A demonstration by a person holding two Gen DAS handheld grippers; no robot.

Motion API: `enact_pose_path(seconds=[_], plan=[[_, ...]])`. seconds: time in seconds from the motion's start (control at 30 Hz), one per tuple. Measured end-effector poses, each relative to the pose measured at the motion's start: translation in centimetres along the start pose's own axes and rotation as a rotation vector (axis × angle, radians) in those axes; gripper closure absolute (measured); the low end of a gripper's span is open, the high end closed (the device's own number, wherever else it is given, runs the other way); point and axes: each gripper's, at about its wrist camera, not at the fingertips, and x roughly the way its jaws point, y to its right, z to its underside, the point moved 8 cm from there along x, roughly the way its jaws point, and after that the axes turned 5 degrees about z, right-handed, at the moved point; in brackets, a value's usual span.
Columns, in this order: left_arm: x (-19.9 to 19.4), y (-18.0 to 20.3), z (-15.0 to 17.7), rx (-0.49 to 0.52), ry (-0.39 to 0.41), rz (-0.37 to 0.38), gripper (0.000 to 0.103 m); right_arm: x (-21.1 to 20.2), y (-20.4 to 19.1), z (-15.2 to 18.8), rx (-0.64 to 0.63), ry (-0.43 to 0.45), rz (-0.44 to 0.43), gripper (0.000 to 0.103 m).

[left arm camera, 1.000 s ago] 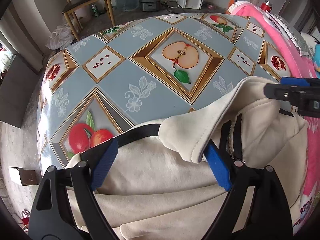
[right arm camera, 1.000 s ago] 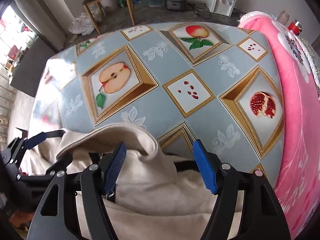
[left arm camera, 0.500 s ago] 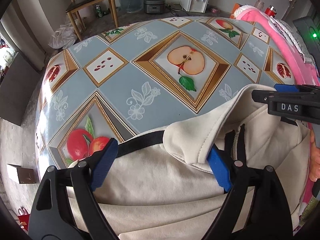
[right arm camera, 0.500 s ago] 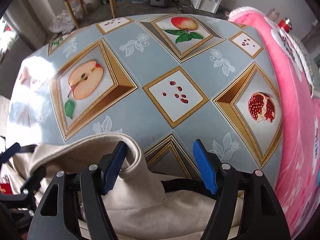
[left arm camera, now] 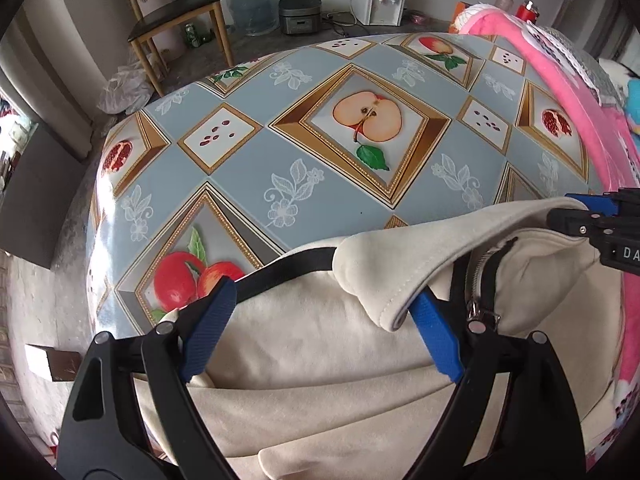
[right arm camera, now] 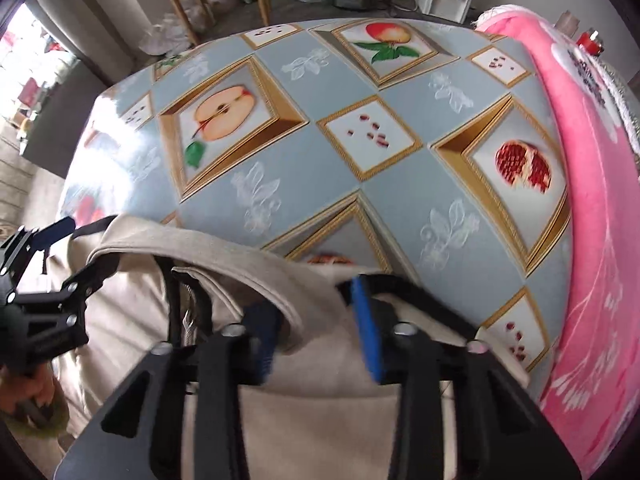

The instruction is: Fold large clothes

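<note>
A cream zip-up jacket point(left arm camera: 320, 364) lies at the near edge of the fruit-patterned table point(left arm camera: 256, 176). My left gripper point(left arm camera: 320, 320) stands open and wide above its chest; the turned-up collar point(left arm camera: 380, 272) drapes over the right blue pad. In the right wrist view my right gripper point(right arm camera: 316, 320) is closing, with the collar band point(right arm camera: 224, 256) running between its blue pads; the picture is blurred and the pads do not visibly press. The zipper point(left arm camera: 476, 280) hangs open. Each gripper shows in the other's view: the right gripper point(left arm camera: 592, 220), the left gripper point(right arm camera: 72, 252).
A pink blanket point(left arm camera: 580, 100) runs along the table's right side, also the pink blanket point(right arm camera: 600, 160). Beyond the far edge stand a wooden chair point(left arm camera: 172, 12), a water dispenser point(left arm camera: 380, 0) and a rice cooker point(left arm camera: 300, 14). A hand point(right arm camera: 28, 396) holds the left tool.
My right gripper's jaws have narrowed sharply around the collar, which now lies between them, and the gripper shifted sideways along it. The left gripper stays put and wide.
</note>
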Motion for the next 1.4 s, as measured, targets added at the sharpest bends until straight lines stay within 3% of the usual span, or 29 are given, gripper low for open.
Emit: enact_pose_path(seconds=[0.17, 0.43, 0.7, 0.83, 1.0, 1.17, 1.23, 1.3, 1.4], plan=[[-0.5, 0.2, 1.2, 0.032, -0.01, -0.008, 0.02, -1.4, -0.5, 1.8, -0.027, 0.048, -0.026, 0.09], [-3.5, 0.4, 4.1, 0.077, 0.011, 0.04, 0.02, -4.6, -1.0, 5.1, -0.062, 0.127, -0.082, 0.091], [-9.6, -0.2, 4.9, 0.033, 0.164, 0.195, 0.02, -3.5, -1.9, 8.0, -0.114, 0.167, -0.068, 0.091], [-9.9, -0.5, 3.5, -0.031, 0.191, 0.224, 0.021, -2.3, -2.1, 8.8, -0.114, 0.169, -0.054, 0.091], [-7.7, 1.0, 2.2, -0.077, 0.156, 0.275, 0.036, -1.8, -2.2, 10.1, -0.129, 0.173, -0.039, 0.091], [-1.4, 2.2, 3.6, -0.036, -0.035, 0.141, 0.035, -2.1, -2.0, 10.8, -0.147, 0.2, -0.042, 0.091], [-0.5, 2.2, 4.2, -0.037, -0.044, 0.139, 0.034, -3.1, -1.9, 10.7, -0.123, 0.205, -0.09, 0.088], [-0.5, 2.1, 4.7, -0.025, -0.027, 0.132, 0.034, -5.0, -1.7, 10.6, -0.117, 0.234, -0.11, 0.077], [-0.4, 1.6, 5.3, 0.014, -0.029, 0.088, 0.034, -9.3, -2.0, 10.2, -0.13, 0.336, -0.155, 0.067]])
